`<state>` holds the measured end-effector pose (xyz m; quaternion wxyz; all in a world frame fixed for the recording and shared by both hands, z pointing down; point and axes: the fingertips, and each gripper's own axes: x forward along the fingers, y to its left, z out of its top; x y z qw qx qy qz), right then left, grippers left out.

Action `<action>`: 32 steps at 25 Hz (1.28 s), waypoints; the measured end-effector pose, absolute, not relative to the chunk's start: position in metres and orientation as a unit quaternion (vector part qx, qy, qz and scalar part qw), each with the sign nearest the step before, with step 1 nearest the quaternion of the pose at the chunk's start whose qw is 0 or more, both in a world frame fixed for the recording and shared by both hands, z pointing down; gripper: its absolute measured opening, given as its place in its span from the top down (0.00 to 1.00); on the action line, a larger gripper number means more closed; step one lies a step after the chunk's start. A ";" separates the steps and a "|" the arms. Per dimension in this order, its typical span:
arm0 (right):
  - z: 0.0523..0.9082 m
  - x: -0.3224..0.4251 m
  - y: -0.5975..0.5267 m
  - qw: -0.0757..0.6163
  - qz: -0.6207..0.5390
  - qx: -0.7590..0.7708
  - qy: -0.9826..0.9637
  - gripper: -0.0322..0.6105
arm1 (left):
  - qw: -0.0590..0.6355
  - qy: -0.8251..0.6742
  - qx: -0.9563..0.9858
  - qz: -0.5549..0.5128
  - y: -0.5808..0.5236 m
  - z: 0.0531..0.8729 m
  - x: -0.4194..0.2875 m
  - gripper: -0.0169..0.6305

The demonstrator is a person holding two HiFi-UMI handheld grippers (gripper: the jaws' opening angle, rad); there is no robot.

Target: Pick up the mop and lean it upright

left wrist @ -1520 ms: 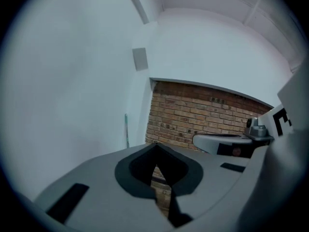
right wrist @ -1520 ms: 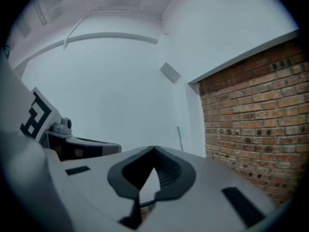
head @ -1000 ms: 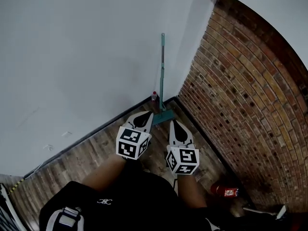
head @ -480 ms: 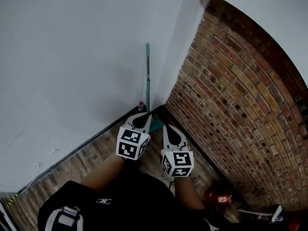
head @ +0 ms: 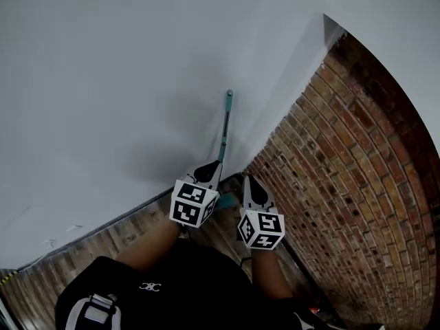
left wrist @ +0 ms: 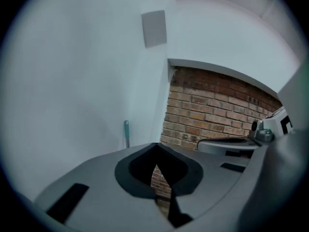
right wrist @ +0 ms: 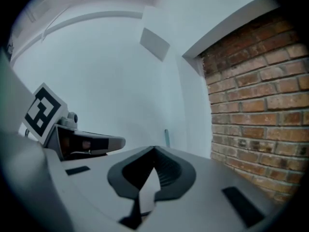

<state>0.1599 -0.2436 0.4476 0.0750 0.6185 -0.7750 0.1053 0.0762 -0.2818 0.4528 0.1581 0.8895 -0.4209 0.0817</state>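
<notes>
Teal mop leans upright in the corner, white wall behind, brick wall beside; left gripper and right gripper face it — both closed, empty.

The white left gripper and white right gripper have drawn nearer the teal-handled mop; the left one's tip now overlaps its shaft.

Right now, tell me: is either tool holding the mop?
No, the left tool and right tool are both shut on nothing; the mop stands apart against the white wall.
</notes>
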 end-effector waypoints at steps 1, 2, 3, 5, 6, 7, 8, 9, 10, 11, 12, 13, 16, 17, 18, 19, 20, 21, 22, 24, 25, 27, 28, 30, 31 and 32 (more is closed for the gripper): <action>0.448 0.157 -0.257 0.075 0.104 0.617 -0.777 0.93 | 0.159 -0.424 0.888 0.083 -0.292 0.454 0.072 0.98; 0.448 0.154 -0.269 0.075 0.102 0.615 -0.779 0.93 | 0.161 -0.428 0.886 0.084 -0.301 0.456 0.068 0.98; 0.449 0.154 -0.281 0.074 0.100 0.614 -0.780 0.93 | 0.162 -0.432 0.883 0.086 -0.310 0.458 0.065 0.98; 0.449 0.156 -0.303 0.075 0.093 0.615 -0.779 0.93 | 0.168 -0.443 0.876 0.089 -0.324 0.462 0.060 0.98; 0.449 0.158 -0.314 0.076 0.088 0.617 -0.779 0.93 | 0.172 -0.449 0.872 0.089 -0.331 0.464 0.058 0.98; 0.448 0.160 -0.324 0.077 0.083 0.617 -0.779 0.93 | 0.176 -0.455 0.868 0.090 -0.337 0.466 0.057 0.98; 0.448 0.163 -0.334 0.076 0.080 0.616 -0.780 0.93 | 0.179 -0.462 0.864 0.092 -0.342 0.468 0.056 0.98; 0.449 0.165 -0.344 0.075 0.079 0.614 -0.782 0.93 | 0.181 -0.469 0.859 0.094 -0.347 0.470 0.054 0.98; 0.452 0.167 -0.354 0.074 0.082 0.610 -0.785 0.93 | 0.181 -0.478 0.854 0.097 -0.353 0.473 0.053 0.98; 0.457 0.167 -0.366 0.076 0.086 0.604 -0.788 0.89 | 0.182 -0.488 0.848 0.100 -0.359 0.475 0.051 0.98; 0.461 0.168 -0.377 0.082 0.091 0.598 -0.792 0.81 | 0.183 -0.498 0.841 0.103 -0.364 0.476 0.049 0.98; 0.465 0.168 -0.389 0.088 0.094 0.591 -0.796 0.79 | 0.184 -0.508 0.835 0.104 -0.368 0.475 0.048 0.98; 0.473 0.167 -0.425 0.101 0.088 0.575 -0.807 0.78 | 0.183 -0.538 0.816 0.101 -0.377 0.470 0.043 0.98; 0.477 0.165 -0.438 0.107 0.085 0.570 -0.810 0.78 | 0.183 -0.549 0.809 0.100 -0.380 0.469 0.040 0.98; 0.481 0.163 -0.452 0.114 0.082 0.565 -0.813 0.78 | 0.185 -0.560 0.801 0.098 -0.383 0.469 0.037 0.98; 0.486 0.160 -0.466 0.123 0.080 0.560 -0.816 0.78 | 0.187 -0.570 0.794 0.096 -0.384 0.468 0.035 0.98; 0.492 0.157 -0.479 0.131 0.079 0.554 -0.818 0.78 | 0.188 -0.581 0.787 0.095 -0.384 0.467 0.031 0.98; 0.499 0.155 -0.491 0.138 0.081 0.550 -0.819 0.78 | 0.188 -0.592 0.778 0.094 -0.382 0.466 0.027 0.98; 0.506 0.153 -0.503 0.145 0.085 0.548 -0.819 0.78 | 0.188 -0.603 0.769 0.094 -0.381 0.467 0.022 0.98; 0.517 0.148 -0.523 0.156 0.095 0.549 -0.816 0.78 | 0.194 -0.623 0.752 0.091 -0.378 0.468 0.011 0.98; 0.522 0.146 -0.532 0.159 0.099 0.552 -0.813 0.78 | 0.198 -0.632 0.744 0.089 -0.377 0.469 0.006 0.98; 0.530 0.141 -0.544 0.162 0.102 0.561 -0.805 0.76 | 0.202 -0.648 0.729 0.086 -0.372 0.470 -0.004 0.98; 0.534 0.139 -0.550 0.164 0.104 0.567 -0.801 0.74 | 0.202 -0.657 0.722 0.086 -0.370 0.471 -0.009 0.98; 0.543 0.135 -0.560 0.169 0.108 0.580 -0.790 0.70 | 0.200 -0.671 0.709 0.088 -0.365 0.471 -0.018 0.98; 0.547 0.135 -0.566 0.173 0.111 0.588 -0.783 0.69 | 0.199 -0.677 0.703 0.090 -0.362 0.472 -0.021 0.98; 0.551 0.136 -0.572 0.178 0.113 0.595 -0.775 0.69 | 0.199 -0.682 0.698 0.092 -0.358 0.472 -0.025 0.98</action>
